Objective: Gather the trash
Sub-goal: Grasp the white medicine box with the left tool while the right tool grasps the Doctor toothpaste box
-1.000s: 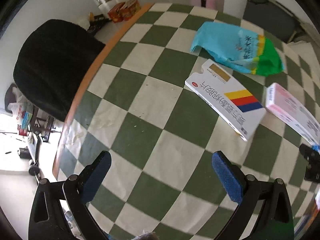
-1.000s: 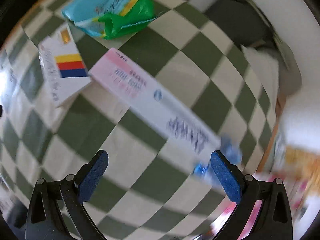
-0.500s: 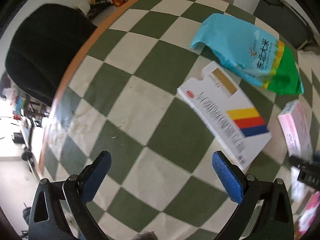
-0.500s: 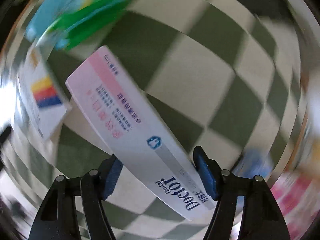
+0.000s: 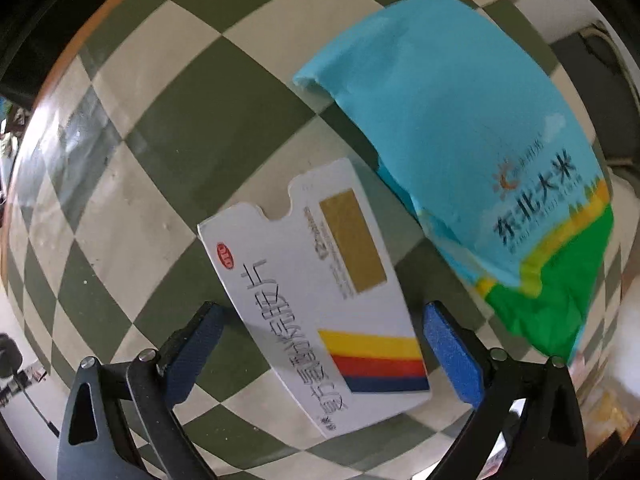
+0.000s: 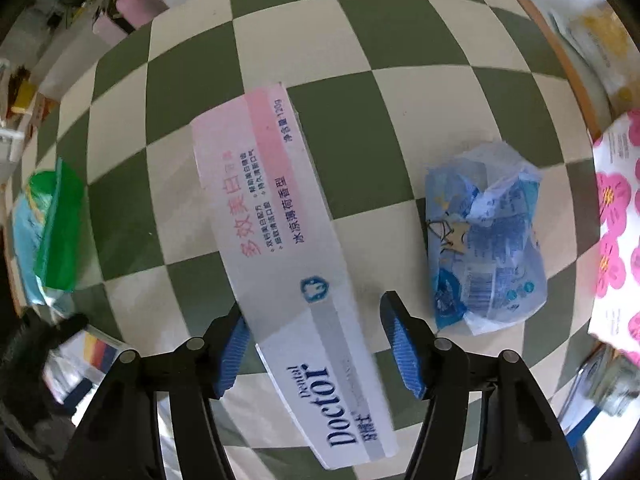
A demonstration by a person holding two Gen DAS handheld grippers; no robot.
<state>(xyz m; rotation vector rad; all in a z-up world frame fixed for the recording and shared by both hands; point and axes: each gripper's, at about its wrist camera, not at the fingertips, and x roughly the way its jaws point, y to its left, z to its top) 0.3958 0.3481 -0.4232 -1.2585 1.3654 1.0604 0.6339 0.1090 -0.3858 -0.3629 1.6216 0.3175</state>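
Blue-padded right gripper (image 6: pixel 316 344), wide a second ago, is now narrowed around the toothpaste box (image 6: pixel 280 248), not yet pinching; left gripper (image 5: pixel 320 344) is spread astride the medicine box (image 5: pixel 316 300).

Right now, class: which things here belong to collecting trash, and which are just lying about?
Job:
medicine box, between the open left gripper
toothpaste box, between the right gripper
rice bag
blue wrapper

Lying about:
checked tablecloth
flowered packet

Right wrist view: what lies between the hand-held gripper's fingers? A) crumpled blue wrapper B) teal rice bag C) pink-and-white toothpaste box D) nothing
C: the toothpaste box runs between the right hand-held gripper fingers, left pad against it; the blue wrapper lies apart, to its right.
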